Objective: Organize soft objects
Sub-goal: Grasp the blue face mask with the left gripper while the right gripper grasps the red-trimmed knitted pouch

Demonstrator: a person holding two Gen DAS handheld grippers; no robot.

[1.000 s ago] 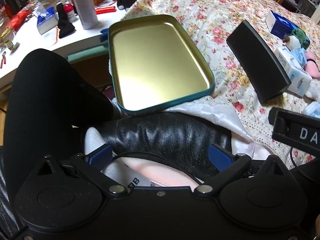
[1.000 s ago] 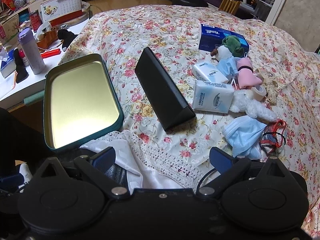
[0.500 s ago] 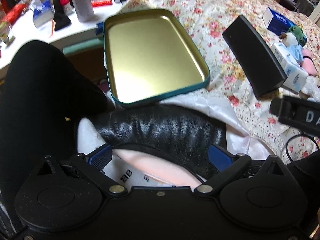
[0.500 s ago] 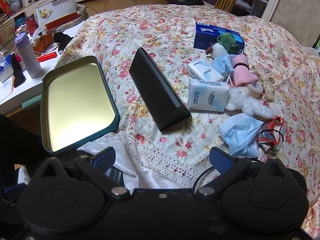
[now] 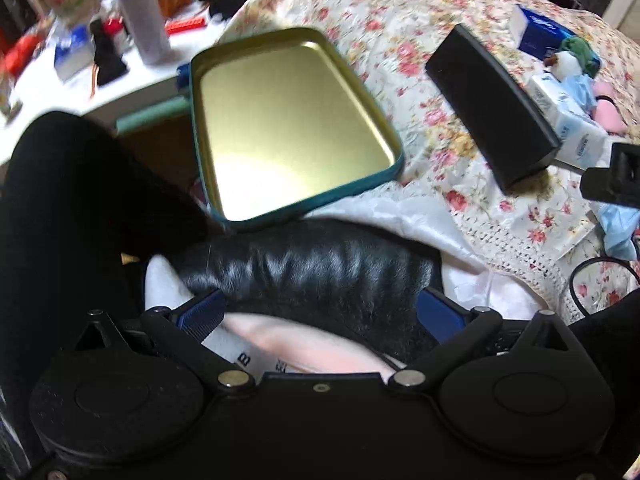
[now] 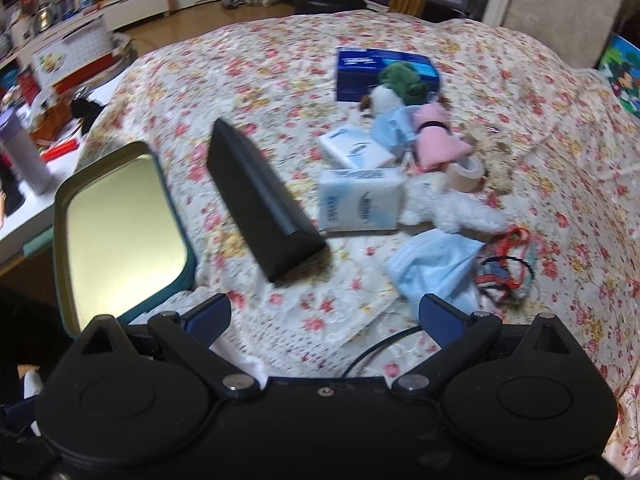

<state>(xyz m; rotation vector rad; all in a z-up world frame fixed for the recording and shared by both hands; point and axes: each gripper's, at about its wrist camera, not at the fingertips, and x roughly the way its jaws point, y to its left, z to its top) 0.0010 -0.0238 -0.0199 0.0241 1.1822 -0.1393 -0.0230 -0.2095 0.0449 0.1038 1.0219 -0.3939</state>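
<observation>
A gold tin tray with a teal rim [image 5: 394, 168] [image 6: 60, 256] lies empty at the near left edge of the flowered bed. Soft things lie in a heap at the right: a blue face mask [image 6: 436, 268], a white plush [image 6: 460, 212], a pink plush [image 6: 434, 140], a green and white plush [image 6: 396, 84], tissue packs [image 6: 360, 204] and a red-and-blue fabric pouch [image 6: 508, 268]. My left gripper [image 5: 320, 312] is open and empty over the person's lap and a black leather piece [image 5: 312, 268]. My right gripper [image 6: 324, 316] is open and empty above the bed's near edge, short of the mask.
A long black case [image 6: 260, 204] [image 5: 492, 104] lies between the tray and the heap. A blue tissue box [image 6: 384, 72] and a tape roll [image 6: 466, 172] lie further back. A cluttered white desk [image 5: 48, 92] with a purple bottle [image 5: 144, 20] stands at the left.
The right gripper has moved forward and right over the bed, nearer the heap of soft things. The left gripper has shifted slightly; the tray now sits more central in its view. Both stay open.
</observation>
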